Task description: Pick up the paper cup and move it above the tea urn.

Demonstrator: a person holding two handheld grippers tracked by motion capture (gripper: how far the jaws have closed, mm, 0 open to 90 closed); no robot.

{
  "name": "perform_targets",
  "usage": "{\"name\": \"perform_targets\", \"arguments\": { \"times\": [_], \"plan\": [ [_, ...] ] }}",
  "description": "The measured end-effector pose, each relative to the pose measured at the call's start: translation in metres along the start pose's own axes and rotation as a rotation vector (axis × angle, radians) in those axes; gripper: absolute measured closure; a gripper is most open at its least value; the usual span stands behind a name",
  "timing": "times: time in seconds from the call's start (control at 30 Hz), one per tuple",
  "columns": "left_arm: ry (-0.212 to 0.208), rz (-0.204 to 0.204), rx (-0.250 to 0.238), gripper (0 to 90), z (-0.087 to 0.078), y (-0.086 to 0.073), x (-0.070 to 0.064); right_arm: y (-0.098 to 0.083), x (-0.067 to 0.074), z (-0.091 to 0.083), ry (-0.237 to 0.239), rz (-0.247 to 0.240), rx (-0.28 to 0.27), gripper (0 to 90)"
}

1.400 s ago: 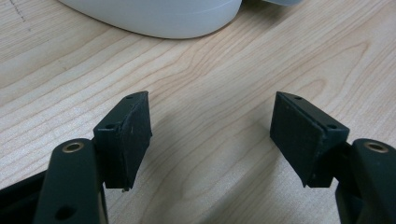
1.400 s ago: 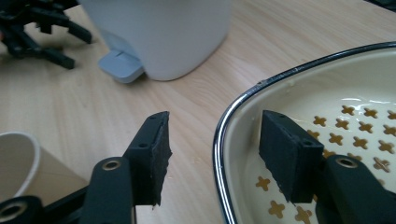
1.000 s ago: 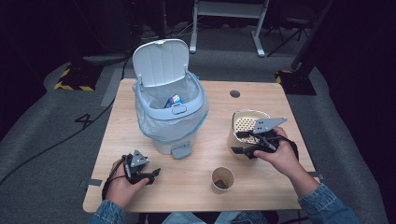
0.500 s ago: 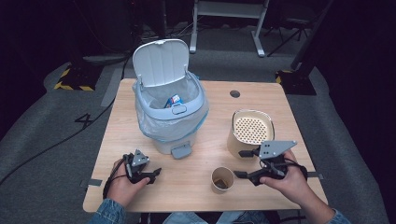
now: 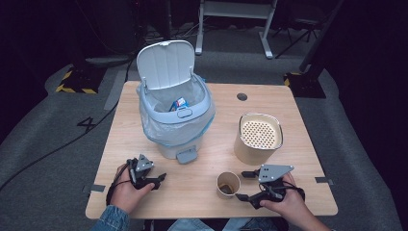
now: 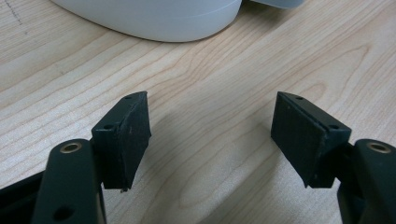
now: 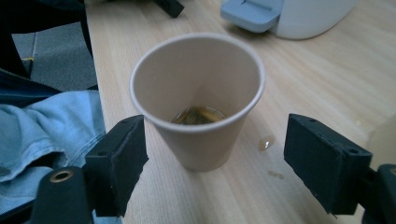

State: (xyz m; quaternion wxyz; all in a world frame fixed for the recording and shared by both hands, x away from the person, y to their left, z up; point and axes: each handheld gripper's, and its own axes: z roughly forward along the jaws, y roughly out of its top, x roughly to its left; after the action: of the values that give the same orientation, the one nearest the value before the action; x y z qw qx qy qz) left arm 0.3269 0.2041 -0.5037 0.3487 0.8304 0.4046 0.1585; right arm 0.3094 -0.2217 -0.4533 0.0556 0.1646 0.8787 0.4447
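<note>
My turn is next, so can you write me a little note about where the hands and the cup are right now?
Right gripper: open, fingers on either side of the paper cup, not squeezing it; its jaws have just been opening.
Left gripper: open, nothing between its fingers, resting near the table's front edge.
The cup stands upright with some brown liquid inside; a few drops lie beside it.
Open bin behind; strainer pot at right.
Left to do: grip the cup and lift it.

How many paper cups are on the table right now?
1. The paper cup stands upright near the table's front edge, between the open jaws of the right claw, a little brownish liquid inside. None seen elsewhere; the bin's inside is partly hidden.
</note>
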Motion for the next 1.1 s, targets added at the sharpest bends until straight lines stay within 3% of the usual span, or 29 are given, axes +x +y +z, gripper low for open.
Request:
{"name": "perform_targets", "arguments": {
  "times": [0.3, 0.6, 0.67, 0.8, 1.1],
  "plan": [
    [0.000, 0.000, 0.000, 28.7, 0.000, 0.000, 0.000, -0.019, 0.003, 0.027, 0.025, -0.021, -0.035, 22.0],
    [0.000, 0.000, -0.001, 28.7, 0.000, 0.000, 0.000, -0.022, 0.003, 0.050, 0.044, -0.026, -0.058, 21.5],
    [0.000, 0.000, 0.000, 28.7, 0.000, 0.000, 0.000, -0.020, 0.002, 0.053, 0.053, -0.020, -0.042, 23.1],
    [0.000, 0.001, 0.000, 28.7, 0.000, 0.000, 0.000, -0.017, 0.003, 0.056, 0.043, -0.029, -0.067, 29.4],
    [0.000, 0.000, 0.000, 28.7, 0.000, 0.000, 0.000, -0.012, 0.001, 0.048, 0.064, -0.013, -0.068, 31.8]
  ]
}}
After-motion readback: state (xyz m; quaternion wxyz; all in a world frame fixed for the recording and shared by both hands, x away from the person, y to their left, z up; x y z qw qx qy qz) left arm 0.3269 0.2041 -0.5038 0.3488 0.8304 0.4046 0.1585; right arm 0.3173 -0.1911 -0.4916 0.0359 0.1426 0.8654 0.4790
